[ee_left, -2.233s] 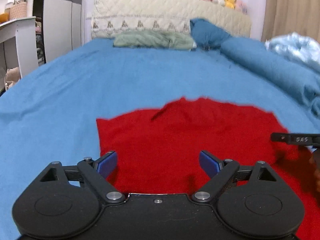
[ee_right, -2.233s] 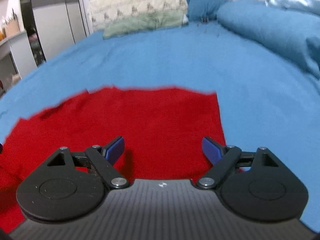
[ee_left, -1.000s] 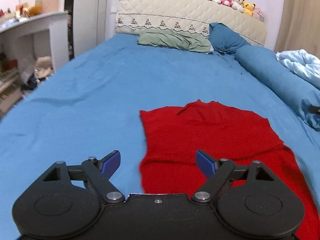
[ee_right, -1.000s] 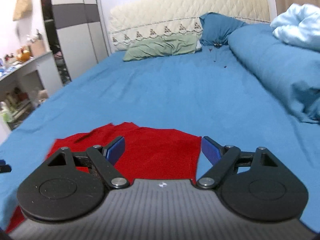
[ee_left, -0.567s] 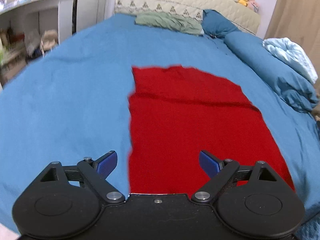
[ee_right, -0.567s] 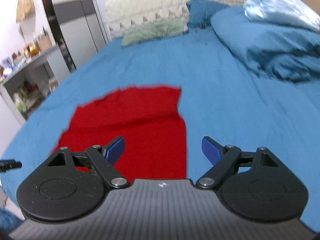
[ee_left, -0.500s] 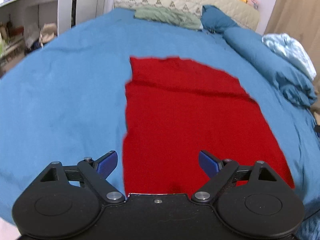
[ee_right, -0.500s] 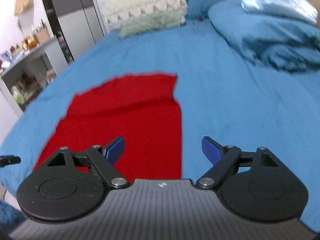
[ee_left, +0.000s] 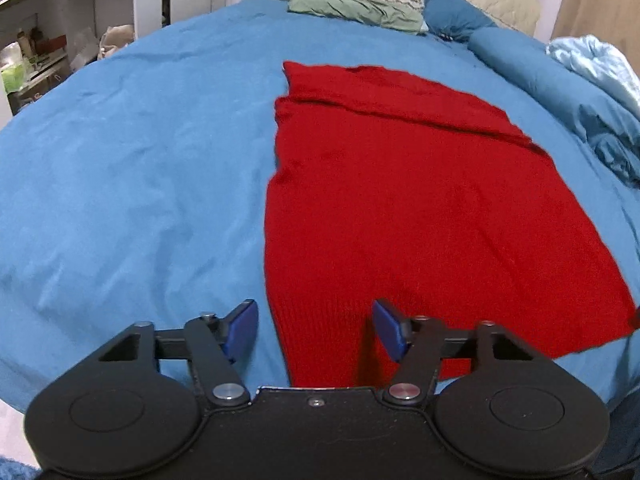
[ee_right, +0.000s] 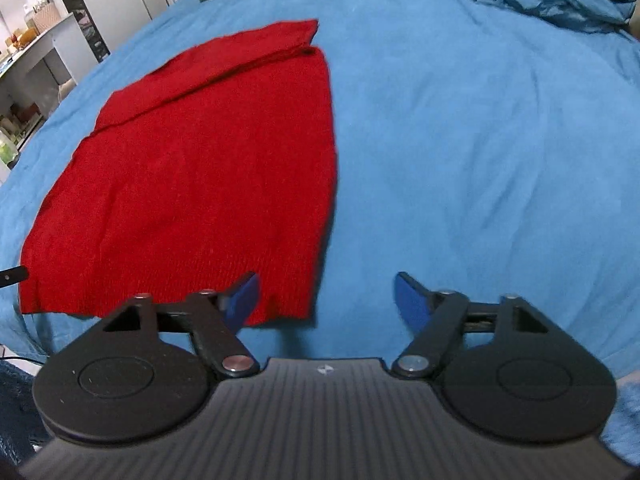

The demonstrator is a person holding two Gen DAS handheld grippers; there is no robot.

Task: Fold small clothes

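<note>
A red knitted garment (ee_left: pixel 420 200) lies flat on the blue bed sheet (ee_left: pixel 132 168), with its far part folded over in a band. It also shows in the right wrist view (ee_right: pixel 200 168). My left gripper (ee_left: pixel 314 332) is open and empty, just above the garment's near left corner. My right gripper (ee_right: pixel 326 300) is open and empty, just above the garment's near right corner. The tip of the left gripper (ee_right: pixel 12 276) shows at the left edge of the right wrist view.
A rolled blue duvet (ee_left: pixel 560 84) and a pale blue blanket (ee_left: pixel 600 60) lie along the bed's right side. A green pillow (ee_left: pixel 356 8) and a blue pillow (ee_left: pixel 452 16) lie by the headboard. White shelves (ee_left: pixel 52 28) stand to the left of the bed.
Both grippers have pulled back from over the garment's far part to its near edge and dropped lower. Both stayed open and empty. The garment has not moved.
</note>
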